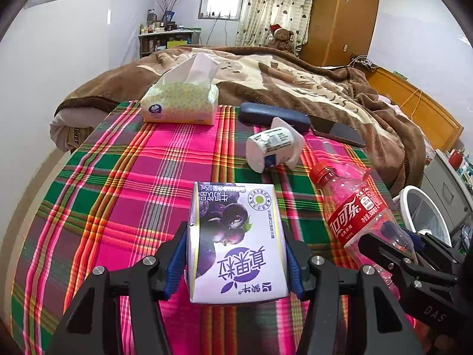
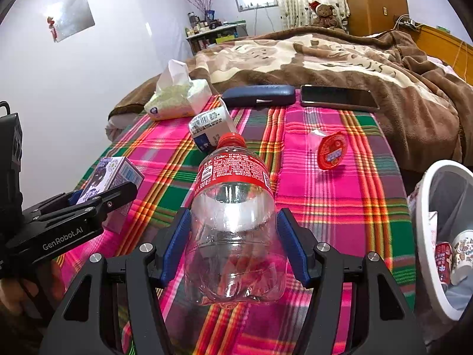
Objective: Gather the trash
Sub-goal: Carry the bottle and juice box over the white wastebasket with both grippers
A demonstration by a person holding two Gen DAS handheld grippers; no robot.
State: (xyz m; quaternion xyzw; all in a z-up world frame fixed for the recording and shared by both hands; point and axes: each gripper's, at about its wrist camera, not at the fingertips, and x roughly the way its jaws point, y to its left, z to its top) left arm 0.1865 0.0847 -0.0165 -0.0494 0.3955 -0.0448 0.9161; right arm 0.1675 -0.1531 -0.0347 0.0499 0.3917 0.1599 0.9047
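Both grippers loaded; bin lies to the right.

The left gripper [image 1: 236, 261] grips a purple milk carton [image 1: 236, 242], blueberry print and Chinese text. The right gripper [image 2: 233, 245] clamps an empty Coke bottle [image 2: 232, 224], cap pointing far, long axis along the fingers. The white bin [image 2: 419, 224] stands off the plaid cloth's [image 2: 325, 207] right edge, nearer the right hand. A neighbouring arm reads "GenRobot.AI".

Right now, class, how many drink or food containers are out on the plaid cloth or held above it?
4. Milk carton in the left tongs; Coke bottle in the right tongs; white cup lying mid-cloth; red-lidded jelly cup further right. Others may be hidden.
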